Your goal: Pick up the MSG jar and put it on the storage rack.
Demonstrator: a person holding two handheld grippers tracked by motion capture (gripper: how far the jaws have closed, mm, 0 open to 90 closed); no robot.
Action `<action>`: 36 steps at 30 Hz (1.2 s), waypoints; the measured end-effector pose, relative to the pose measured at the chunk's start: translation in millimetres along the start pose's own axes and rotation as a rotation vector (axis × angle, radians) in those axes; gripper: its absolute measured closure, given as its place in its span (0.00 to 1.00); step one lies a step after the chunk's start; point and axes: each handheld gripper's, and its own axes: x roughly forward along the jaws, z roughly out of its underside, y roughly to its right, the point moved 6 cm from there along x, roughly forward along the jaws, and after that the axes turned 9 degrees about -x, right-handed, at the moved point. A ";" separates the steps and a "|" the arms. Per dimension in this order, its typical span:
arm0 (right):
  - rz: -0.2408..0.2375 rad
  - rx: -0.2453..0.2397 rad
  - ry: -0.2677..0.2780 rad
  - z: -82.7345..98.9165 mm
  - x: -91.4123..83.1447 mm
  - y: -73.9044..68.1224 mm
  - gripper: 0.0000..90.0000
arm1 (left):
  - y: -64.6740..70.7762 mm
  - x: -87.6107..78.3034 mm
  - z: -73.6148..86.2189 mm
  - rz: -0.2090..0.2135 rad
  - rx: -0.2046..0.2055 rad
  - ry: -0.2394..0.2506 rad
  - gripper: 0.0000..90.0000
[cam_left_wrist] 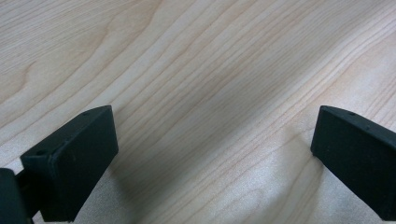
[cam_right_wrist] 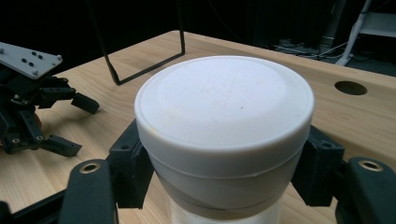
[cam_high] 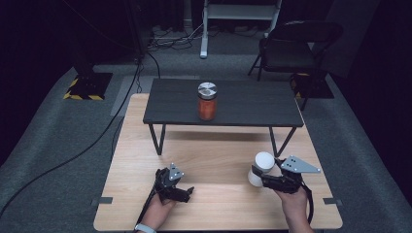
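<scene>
My right gripper (cam_high: 256,173) is shut on a white-lidded round container (cam_high: 263,164) over the right front part of the wooden table (cam_high: 218,155). In the right gripper view the black pads (cam_right_wrist: 128,170) press on both sides of the container (cam_right_wrist: 224,107) just under its lid. My left gripper (cam_high: 188,193) rests low at the front left of the table, open, with nothing between its jaws. The left gripper view has the left gripper (cam_left_wrist: 215,154) spread wide over bare wood. The left gripper (cam_right_wrist: 70,123) also appears at the left of the right gripper view.
A low black table (cam_high: 252,104) stands on the far half of the wooden table, with a jar of red contents and a metal lid (cam_high: 207,101) on it. Its thin legs (cam_high: 156,139) come down onto the wood. A black chair (cam_high: 291,48) stands behind.
</scene>
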 end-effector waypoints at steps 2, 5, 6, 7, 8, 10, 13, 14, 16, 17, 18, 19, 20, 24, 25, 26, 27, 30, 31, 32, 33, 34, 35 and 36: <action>-0.007 -0.001 0.003 -2.8 0.7 -0.3 0.37 | 0.0 0.0 0.0 0.000 0.000 0.000 0.00; -0.016 0.004 0.022 -9.6 0.6 0.4 0.37 | 0.2 -0.2 0.2 0.000 -0.001 0.000 0.00; -0.020 0.005 0.027 -12.6 0.2 0.9 0.37 | 0.3 -0.5 0.3 0.000 -0.001 -0.003 0.00; -0.022 0.006 0.031 -16.0 -0.3 1.4 0.37 | 0.3 -0.7 0.6 0.000 0.000 -0.002 0.00; -0.024 0.006 0.036 -19.6 -1.0 2.1 0.37 | 0.2 -0.9 0.6 0.001 0.001 -0.003 0.00; -0.020 0.003 0.044 -27.7 -2.9 4.0 0.37 | 0.1 -1.0 0.7 0.001 0.002 -0.003 0.00; -0.011 0.004 0.057 -41.5 -7.1 8.4 0.37 | 0.1 -1.0 0.6 0.001 0.002 -0.004 0.00; -0.010 0.011 0.064 -46.3 -8.6 10.8 0.37 | 0.1 -1.0 0.7 0.001 0.002 -0.003 0.00; -0.008 0.019 0.070 -57.1 -11.3 15.7 0.37 | 0.1 -1.0 0.7 0.001 0.002 -0.003 0.00; -0.003 0.017 0.071 -63.0 -12.7 17.6 0.37 | 0.1 -1.0 0.6 0.001 0.002 -0.003 0.00; 0.003 0.011 0.073 -68.7 -14.1 19.1 0.37 | 0.1 -0.9 0.6 0.001 0.001 -0.004 0.00; 0.007 0.005 0.076 -74.2 -15.5 20.7 0.37 | 0.1 -0.9 0.5 0.001 0.002 -0.003 0.00; 0.009 0.003 0.078 -79.5 -16.6 22.7 0.37 | 0.1 -0.8 0.5 0.001 0.001 -0.003 0.00; 0.006 0.009 0.086 -99.2 -18.7 30.2 0.37 | 0.1 -0.5 0.2 0.001 0.001 -0.003 0.00; 0.005 0.008 0.087 -104.2 -18.7 31.4 0.37 | -0.1 -0.3 0.2 0.002 0.003 -0.002 0.00; 0.003 0.007 0.090 -109.2 -18.5 32.4 0.37 | -0.2 -0.3 0.1 0.003 0.003 -0.002 0.00; 0.001 0.005 0.092 -114.2 -18.1 33.5 0.37 | -0.3 -0.2 0.0 0.004 0.004 -0.002 0.00; 0.000 0.003 0.098 -129.7 -15.9 36.0 0.37 | -0.2 0.0 -0.3 0.005 0.002 -0.004 0.00; -0.001 0.001 0.100 -135.0 -14.9 36.8 0.37 | -0.4 0.1 -0.4 0.004 0.005 -0.004 0.00; -0.001 -0.002 0.103 -140.0 -13.7 37.3 0.37 | -0.4 0.1 -0.5 0.004 0.005 -0.004 0.00; -0.001 -0.007 0.106 -145.2 -12.4 37.5 0.37 | -0.3 0.1 -0.4 0.004 0.004 -0.004 0.00; -0.002 -0.013 0.106 -150.5 -10.7 38.1 0.37 | -0.3 0.1 -0.4 0.004 0.002 -0.004 0.00; -0.003 -0.018 0.103 -156.4 -9.0 38.7 0.37 | -0.3 0.2 -0.3 0.004 0.003 -0.002 0.00; -0.002 -0.024 0.104 -161.7 -7.5 39.5 0.37 | -0.1 0.2 -0.2 0.005 -0.001 -0.003 0.00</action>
